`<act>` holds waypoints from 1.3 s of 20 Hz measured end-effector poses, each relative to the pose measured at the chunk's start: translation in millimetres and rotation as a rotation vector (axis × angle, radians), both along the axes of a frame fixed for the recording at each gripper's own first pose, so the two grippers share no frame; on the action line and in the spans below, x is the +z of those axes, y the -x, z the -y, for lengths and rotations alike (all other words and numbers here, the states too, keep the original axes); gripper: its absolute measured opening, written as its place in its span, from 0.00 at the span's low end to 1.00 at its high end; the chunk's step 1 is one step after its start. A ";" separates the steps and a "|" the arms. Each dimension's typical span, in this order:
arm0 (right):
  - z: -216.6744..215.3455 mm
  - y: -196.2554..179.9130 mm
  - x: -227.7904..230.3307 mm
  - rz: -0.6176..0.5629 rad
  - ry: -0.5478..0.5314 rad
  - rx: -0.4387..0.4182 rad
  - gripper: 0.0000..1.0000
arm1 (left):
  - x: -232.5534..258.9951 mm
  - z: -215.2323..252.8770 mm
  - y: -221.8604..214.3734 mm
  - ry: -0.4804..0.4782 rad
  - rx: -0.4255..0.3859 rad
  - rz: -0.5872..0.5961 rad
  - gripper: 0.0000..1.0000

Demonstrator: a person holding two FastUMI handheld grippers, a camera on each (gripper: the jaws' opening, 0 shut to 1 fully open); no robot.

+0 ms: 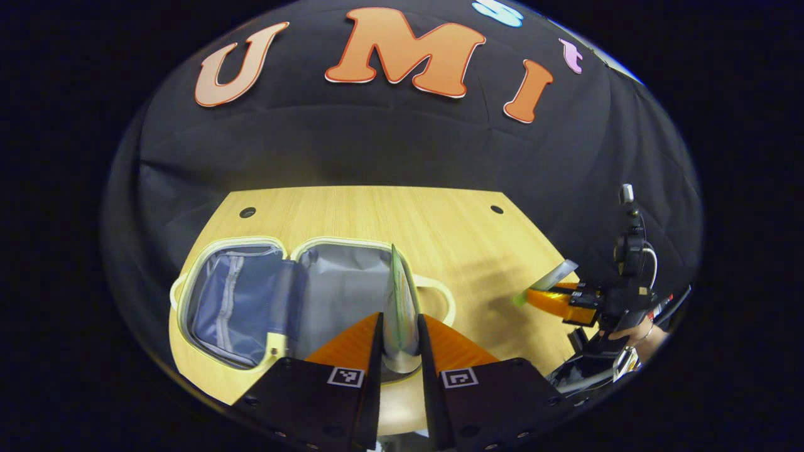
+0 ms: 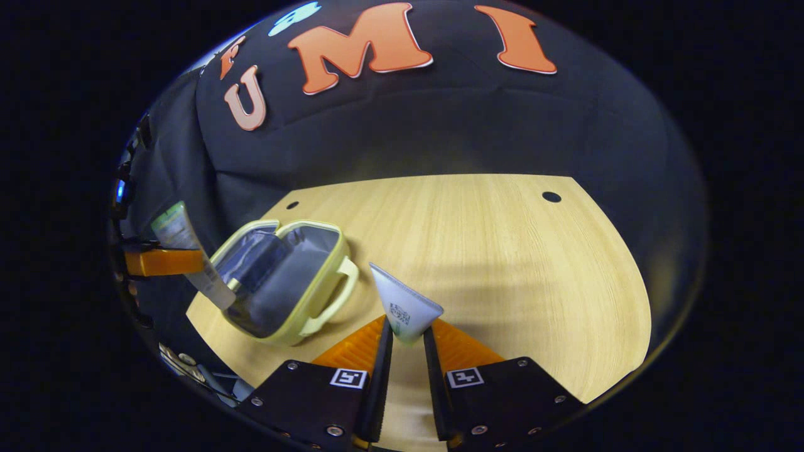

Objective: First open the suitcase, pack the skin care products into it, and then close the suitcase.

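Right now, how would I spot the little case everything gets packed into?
Look at the pale wooden table before the black cloth wall. On its near left part lies a small pale yellow-green suitcase, spread open flat. Its grey lining and loop handle set it apart from the two tubes held in the grippers.

The left gripper (image 1: 401, 342) pinches a flat tube (image 1: 401, 307) upright between both fingers, held just ahead over the open suitcase (image 1: 282, 295) on the wooden table (image 1: 440, 220). Far right, the right gripper (image 1: 553, 292) holds another tube (image 1: 548, 278).
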State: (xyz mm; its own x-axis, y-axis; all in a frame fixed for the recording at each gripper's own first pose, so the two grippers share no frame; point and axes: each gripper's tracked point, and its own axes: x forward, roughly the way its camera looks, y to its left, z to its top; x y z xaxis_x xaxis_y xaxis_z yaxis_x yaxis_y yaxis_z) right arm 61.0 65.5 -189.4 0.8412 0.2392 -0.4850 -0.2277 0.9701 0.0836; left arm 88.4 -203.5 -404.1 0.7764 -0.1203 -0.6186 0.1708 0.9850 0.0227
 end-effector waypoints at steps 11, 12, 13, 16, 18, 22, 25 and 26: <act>-50.9 33.0 12.3 -0.008 -0.065 -0.020 0.33 | -63.4 -65.8 -24.0 -0.164 -0.081 -0.431 0.30; -51.6 36.0 11.3 -0.011 -0.068 -0.028 0.33 | -70.5 -66.7 -29.3 -0.162 -0.084 -0.454 0.30; -52.0 38.6 11.1 -0.010 -0.071 -0.037 0.33 | -79.7 -70.4 -34.9 -0.165 -0.076 -0.479 0.30; -51.6 45.4 12.3 -0.011 -0.080 -0.066 0.33 | -106.6 -78.8 -47.3 -0.206 -0.059 -0.538 0.30; -51.3 48.2 11.5 -0.016 -0.080 -0.082 0.32 | -119.1 -86.5 -55.4 -0.225 -0.035 -0.564 0.30; -51.1 49.7 13.1 -0.029 -0.084 -0.096 0.33 | -131.3 -86.1 -72.9 -0.225 -0.023 -0.567 0.32; -50.1 49.0 15.9 -0.033 -0.074 -0.096 0.32 | -139.8 -83.1 -72.3 -0.187 -0.014 -0.591 0.37; -49.4 48.3 16.3 -0.034 -0.071 -0.095 0.32 | -138.9 -80.0 -70.4 -0.163 -0.014 -0.593 0.58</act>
State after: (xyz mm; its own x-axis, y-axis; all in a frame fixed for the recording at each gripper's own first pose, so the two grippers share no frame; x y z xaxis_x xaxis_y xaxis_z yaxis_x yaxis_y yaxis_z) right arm 12.7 114.9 -173.1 0.8450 0.1934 -0.4986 -0.1304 0.9787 0.1585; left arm 158.8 -123.5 -543.0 0.2935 0.0050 -0.9559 0.2132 0.9745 0.0706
